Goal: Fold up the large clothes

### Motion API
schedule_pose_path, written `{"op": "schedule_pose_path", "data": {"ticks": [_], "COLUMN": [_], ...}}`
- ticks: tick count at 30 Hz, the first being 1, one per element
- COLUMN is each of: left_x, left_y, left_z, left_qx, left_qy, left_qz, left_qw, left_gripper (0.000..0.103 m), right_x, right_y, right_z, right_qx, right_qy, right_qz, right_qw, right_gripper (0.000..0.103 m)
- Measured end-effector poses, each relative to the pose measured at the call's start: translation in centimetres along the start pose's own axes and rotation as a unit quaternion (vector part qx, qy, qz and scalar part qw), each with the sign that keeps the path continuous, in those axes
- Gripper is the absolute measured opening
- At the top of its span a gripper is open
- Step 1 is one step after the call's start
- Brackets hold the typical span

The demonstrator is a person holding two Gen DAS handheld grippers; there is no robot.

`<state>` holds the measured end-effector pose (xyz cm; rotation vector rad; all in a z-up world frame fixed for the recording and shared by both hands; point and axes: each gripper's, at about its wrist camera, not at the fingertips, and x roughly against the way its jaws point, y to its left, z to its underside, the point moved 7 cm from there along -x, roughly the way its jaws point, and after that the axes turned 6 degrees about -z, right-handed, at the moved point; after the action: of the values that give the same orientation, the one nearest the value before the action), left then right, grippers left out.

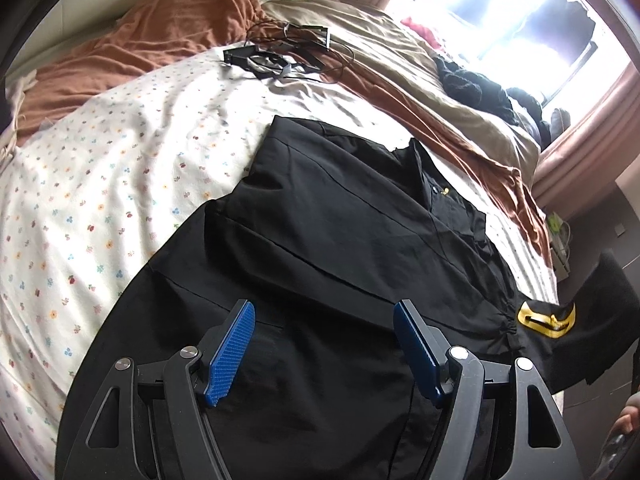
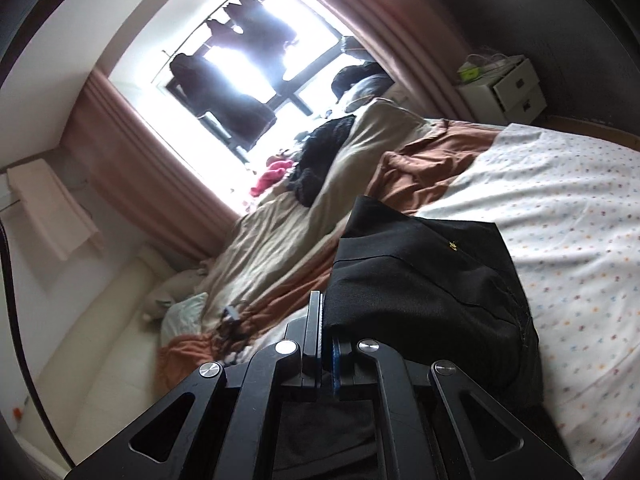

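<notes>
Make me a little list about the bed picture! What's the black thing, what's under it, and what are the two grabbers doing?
garment: black shirt, partly folded, gold patch on the sleeve
lies on: flowery sheet on the bed
left gripper: open, above the shirt, holding nothing
right gripper: shut on the shirt's edge
also on bed: brown blanket, black cables

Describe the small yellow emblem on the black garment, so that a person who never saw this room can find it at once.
Start at the bed with the flowered sheet. The black garment lies spread on it. On the fold hanging off the bed edge sits the yellow emblem, a curved gold shape, the only large bright mark on the dark cloth.
</notes>
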<state>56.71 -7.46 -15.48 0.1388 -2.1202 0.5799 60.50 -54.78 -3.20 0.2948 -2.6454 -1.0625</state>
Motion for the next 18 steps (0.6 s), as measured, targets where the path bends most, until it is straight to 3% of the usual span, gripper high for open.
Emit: {"op": "schedule_pose_path", "data": {"ticks": [12, 18], "left_x": [0.6, 0.7], "left_y": [1.1, 2.7], "left_z": [-0.9, -1.4], "left_qx": [0.028, 0.057], "left_qy": [-0.001, -0.005], "left_qz": [0.014, 0.007], "left_qw": [0.9995, 0.9984], "left_gripper": [0.073, 0.073], "right_x": [-4.6, -10.0], "right_y": [4.7, 5.7], "right_z": [4.9, 10.3], "right_qx": [0.013, 0.028], "right_qy": [0.040, 0.097], "right_qz": [-0.070, -0.058], "right_qw": [0.997, 0.993], "right_gripper": [0.004, 0.004]}}
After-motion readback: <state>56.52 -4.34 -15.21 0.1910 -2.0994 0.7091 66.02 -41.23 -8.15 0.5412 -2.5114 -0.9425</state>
